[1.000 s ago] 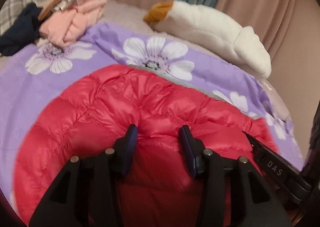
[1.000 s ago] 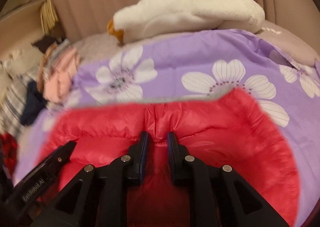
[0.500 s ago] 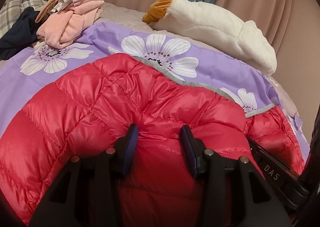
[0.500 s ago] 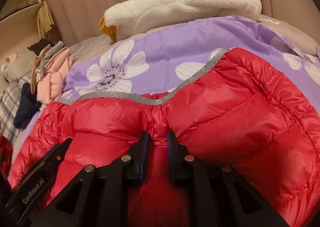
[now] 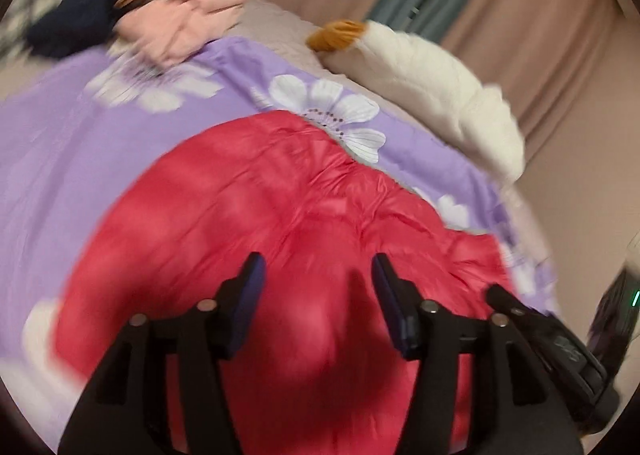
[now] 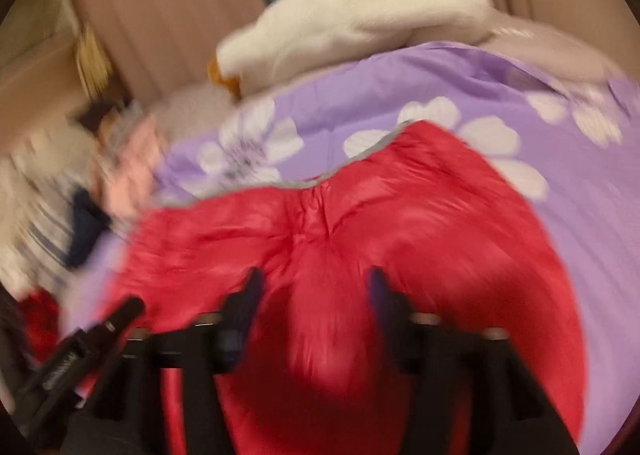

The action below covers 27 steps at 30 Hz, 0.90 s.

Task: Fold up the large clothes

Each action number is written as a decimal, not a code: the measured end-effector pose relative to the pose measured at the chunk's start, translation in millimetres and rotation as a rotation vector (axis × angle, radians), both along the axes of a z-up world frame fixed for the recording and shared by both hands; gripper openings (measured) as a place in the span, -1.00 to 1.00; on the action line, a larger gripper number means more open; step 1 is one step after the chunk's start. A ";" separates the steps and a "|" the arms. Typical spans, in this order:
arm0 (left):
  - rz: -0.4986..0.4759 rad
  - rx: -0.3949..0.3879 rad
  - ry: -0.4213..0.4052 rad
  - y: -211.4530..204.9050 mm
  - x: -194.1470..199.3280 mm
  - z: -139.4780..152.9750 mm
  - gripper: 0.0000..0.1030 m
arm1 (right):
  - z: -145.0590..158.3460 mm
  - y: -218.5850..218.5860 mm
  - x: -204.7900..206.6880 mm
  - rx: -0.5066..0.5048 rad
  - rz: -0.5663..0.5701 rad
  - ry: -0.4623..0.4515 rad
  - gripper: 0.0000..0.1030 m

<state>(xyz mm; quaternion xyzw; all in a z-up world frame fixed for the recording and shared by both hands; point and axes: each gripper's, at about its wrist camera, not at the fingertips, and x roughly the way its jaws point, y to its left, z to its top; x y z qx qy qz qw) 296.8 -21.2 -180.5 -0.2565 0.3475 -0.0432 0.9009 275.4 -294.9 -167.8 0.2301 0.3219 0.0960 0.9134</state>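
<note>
A red quilted down jacket (image 5: 288, 223) lies on a purple flowered bedspread (image 5: 80, 143). It also shows in the right wrist view (image 6: 420, 223). Both views are blurred by motion. My left gripper (image 5: 318, 275) is open just above the jacket, its jaws wide apart with nothing between them. My right gripper (image 6: 314, 291) is also open above the jacket, jaws wide apart and empty. The right gripper's body (image 5: 560, 347) shows at the lower right of the left view; the left gripper's body (image 6: 80, 355) shows at the lower left of the right view.
A white plush toy with an orange beak (image 5: 420, 71) lies at the bed's far edge. A heap of pink, navy and checked clothes (image 5: 160, 31) sits at the far left. Beige curtains (image 5: 540, 15) hang behind.
Both grippers have opened and let go of the red jacket, which now lies lower on the bedspread. Both cameras are moving, so the views are blurred.
</note>
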 end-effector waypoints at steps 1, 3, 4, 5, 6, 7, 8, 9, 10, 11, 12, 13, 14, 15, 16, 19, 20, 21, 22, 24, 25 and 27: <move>0.023 -0.051 0.011 11.6 -17.9 4.2 0.35 | 3.3 -10.4 -19.4 0.048 -0.002 -0.003 0.56; 0.023 -0.147 0.022 27.8 -47.3 5.9 0.68 | 0.5 -26.0 -49.0 0.110 -0.026 0.044 0.58; 0.004 -0.200 0.044 35.0 -64.1 2.5 0.69 | -6.2 -33.4 -63.1 0.141 -0.037 0.082 0.59; -0.007 -0.226 0.058 36.1 -73.6 -0.2 0.69 | -13.4 -38.6 -72.7 0.170 -0.039 0.115 0.60; -0.021 -0.277 0.083 39.6 -86.5 -8.3 0.69 | -25.1 -45.3 -83.6 0.215 -0.049 0.163 0.60; -0.031 -0.315 0.097 40.5 -93.5 -14.5 0.69 | -36.8 -51.7 -92.8 0.268 -0.064 0.196 0.60; -0.038 -0.358 0.113 40.3 -99.3 -23.1 0.69 | -48.2 -57.8 -99.6 0.338 -0.076 0.210 0.61; -0.042 -0.401 0.138 39.9 -102.1 -34.0 0.70 | -60.8 -62.8 -104.9 0.408 -0.089 0.229 0.61; -0.051 -0.448 0.175 38.0 -101.5 -47.7 0.68 | -77.9 -67.0 -106.8 0.491 -0.096 0.262 0.61; -0.056 -0.494 0.198 35.7 -99.2 -57.8 0.66 | -89.7 -68.4 -105.9 0.557 -0.088 0.283 0.61; -0.063 -0.558 0.207 34.9 -95.1 -68.8 0.67 | -100.2 -68.5 -103.4 0.610 -0.084 0.300 0.61; -0.071 -0.621 0.217 33.7 -88.0 -79.0 0.68 | -103.9 -68.2 -102.1 0.627 -0.091 0.289 0.61; -0.063 -0.640 0.234 33.4 -81.1 -83.9 0.65 | -103.2 -67.9 -101.9 0.635 -0.097 0.269 0.61; -0.053 -0.649 0.221 33.6 -73.8 -81.9 0.64 | -101.6 -66.8 -97.8 0.651 -0.101 0.234 0.61; -0.063 -0.660 0.181 33.8 -68.6 -77.8 0.65 | -101.3 -66.3 -92.7 0.671 -0.097 0.213 0.61; -0.084 -0.705 0.123 33.2 -44.4 -74.3 0.65 | -106.0 -64.8 -68.0 0.757 -0.083 0.177 0.61; -0.084 -0.736 0.119 33.2 -34.8 -78.3 0.66 | -106.5 -64.8 -60.6 0.778 -0.080 0.167 0.61; -0.079 -0.754 0.116 35.1 -28.7 -81.0 0.66 | -108.5 -62.9 -47.8 0.794 -0.083 0.166 0.61; -0.064 -0.774 0.119 35.2 -19.5 -86.3 0.65 | -108.9 -60.7 -39.2 0.796 -0.086 0.173 0.61; -0.040 -0.784 0.110 35.1 -3.9 -87.3 0.61 | -106.0 -55.7 -22.5 0.798 -0.082 0.158 0.61; -0.034 -0.782 0.101 34.7 0.9 -85.4 0.61 | -105.3 -52.9 -12.9 0.802 -0.076 0.135 0.61; -0.007 -0.751 0.092 31.6 9.9 -84.7 0.46 | -106.1 -50.4 -0.7 0.777 -0.078 0.124 0.54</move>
